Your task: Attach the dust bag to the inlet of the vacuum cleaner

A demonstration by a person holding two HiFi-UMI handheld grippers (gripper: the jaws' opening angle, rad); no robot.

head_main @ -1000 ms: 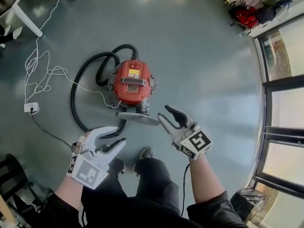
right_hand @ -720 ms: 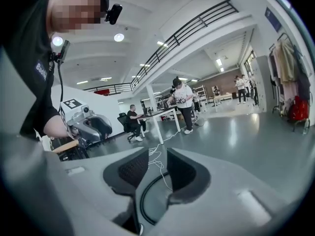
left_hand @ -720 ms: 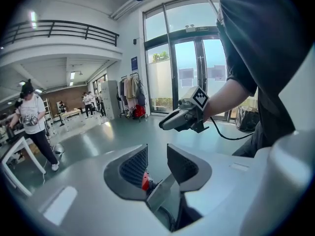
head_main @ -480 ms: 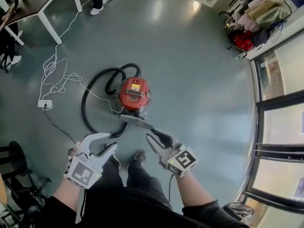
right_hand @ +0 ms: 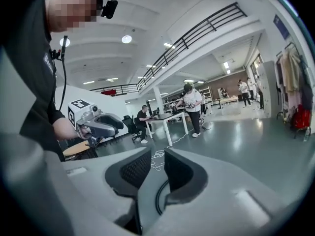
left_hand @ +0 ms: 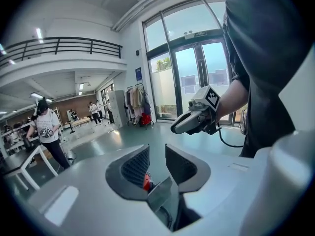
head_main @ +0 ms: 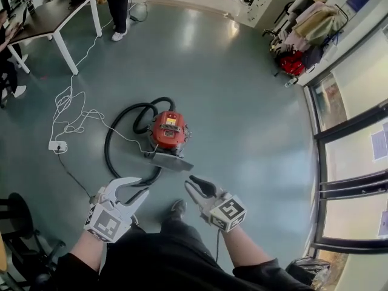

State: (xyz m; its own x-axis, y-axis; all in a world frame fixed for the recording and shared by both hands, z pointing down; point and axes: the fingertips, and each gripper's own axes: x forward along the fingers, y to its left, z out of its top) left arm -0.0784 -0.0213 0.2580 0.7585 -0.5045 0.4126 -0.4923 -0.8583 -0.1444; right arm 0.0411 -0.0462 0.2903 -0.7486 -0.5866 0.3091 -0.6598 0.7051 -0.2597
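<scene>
The red vacuum cleaner (head_main: 168, 131) stands on the grey floor with its black hose (head_main: 116, 135) looped to its left. A flat grey piece (head_main: 173, 161) lies against its near side; I cannot tell whether it is the dust bag. Both grippers hang well above the floor, near my body, apart from the vacuum. The left gripper (head_main: 142, 185) (left_hand: 156, 168) has its jaws closing with nothing between them; only the vacuum far below shows through the gap. The right gripper (head_main: 189, 182) (right_hand: 157, 173) is also closing on nothing. Each gripper shows in the other's view.
A white cable runs from the vacuum to a power strip (head_main: 57, 145). A white table (head_main: 60, 17) and a standing person (head_main: 118, 2) are at the far left. A clothes rack (head_main: 300, 38) and glass doors (head_main: 351, 180) line the right. A black chair (head_main: 15, 223) is near left.
The head view has risen, so the vacuum looks smaller and farther away. Both grippers have lifted away from the vacuum toward my body, and their jaws have narrowed.
</scene>
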